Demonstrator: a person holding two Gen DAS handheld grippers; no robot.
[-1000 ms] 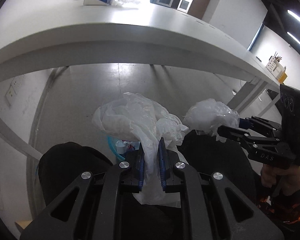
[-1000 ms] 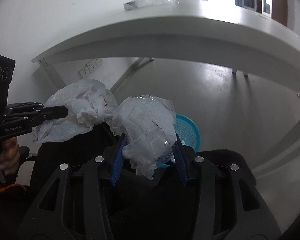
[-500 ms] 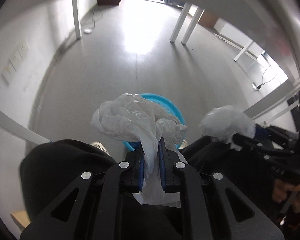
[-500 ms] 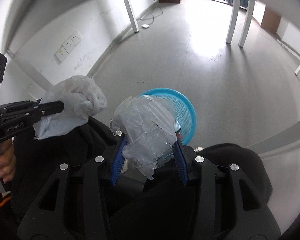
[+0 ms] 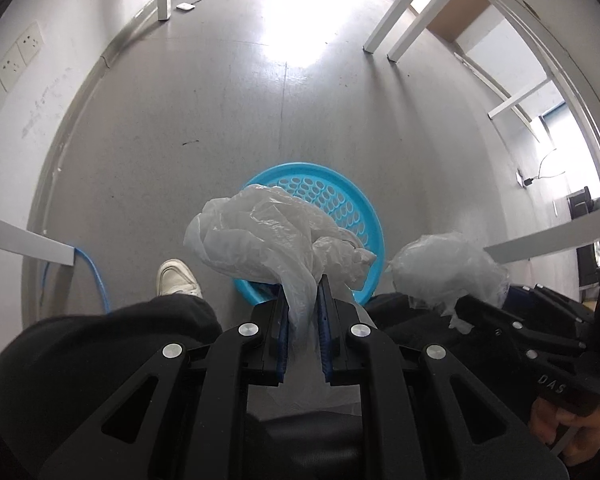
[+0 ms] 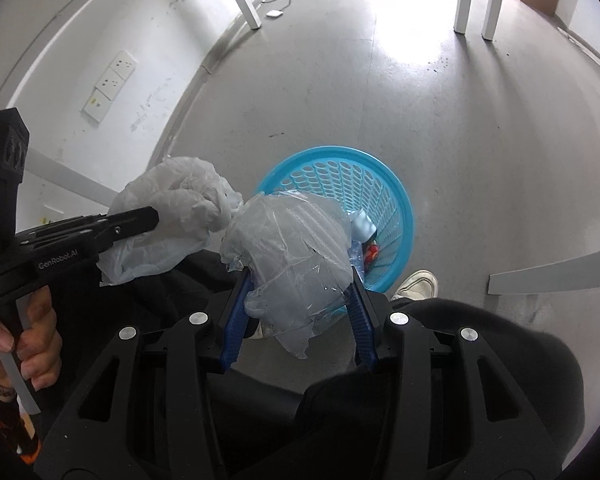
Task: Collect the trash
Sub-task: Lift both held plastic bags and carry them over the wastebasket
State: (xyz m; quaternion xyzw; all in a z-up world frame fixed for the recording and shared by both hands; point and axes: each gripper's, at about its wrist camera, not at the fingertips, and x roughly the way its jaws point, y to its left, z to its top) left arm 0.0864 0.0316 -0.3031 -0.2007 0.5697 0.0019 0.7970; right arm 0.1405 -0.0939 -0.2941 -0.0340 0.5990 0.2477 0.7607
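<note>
Trash is in hand on both sides: the left gripper (image 5: 302,300) has its fingers (image 5: 281,328) nearly together, pinching the neck of a crumpled white plastic bag (image 5: 268,236) at the centre of the left wrist frame; the right gripper (image 6: 298,296) has its fingers (image 6: 234,320) set moderately apart, pressed against the sides of a wad of clear plastic film (image 6: 292,256) at the centre of the right wrist frame. Both bundles hang above the floor (image 5: 220,100), which fills the upper half of each frame; the blue perforated wastebasket (image 6: 400,208) stands on it just behind them, with some litter visible inside at the right of the film wad.

The step in hand looks like the carry to the bin: both grippers point steeply down, yet each bundle sits over the near rim rather than squarely over the opening. A person's dark-trousered legs and a white shoe (image 5: 176,280) are close to the basket at the lower part of the frames.

The next move probably calls for bringing each gripper over the basket's mouth, then spreading the fingers; the light film may cling to the pads, so a wide release or a small shake could be needed; dropping one at a time would keep the bundles from colliding.
</note>
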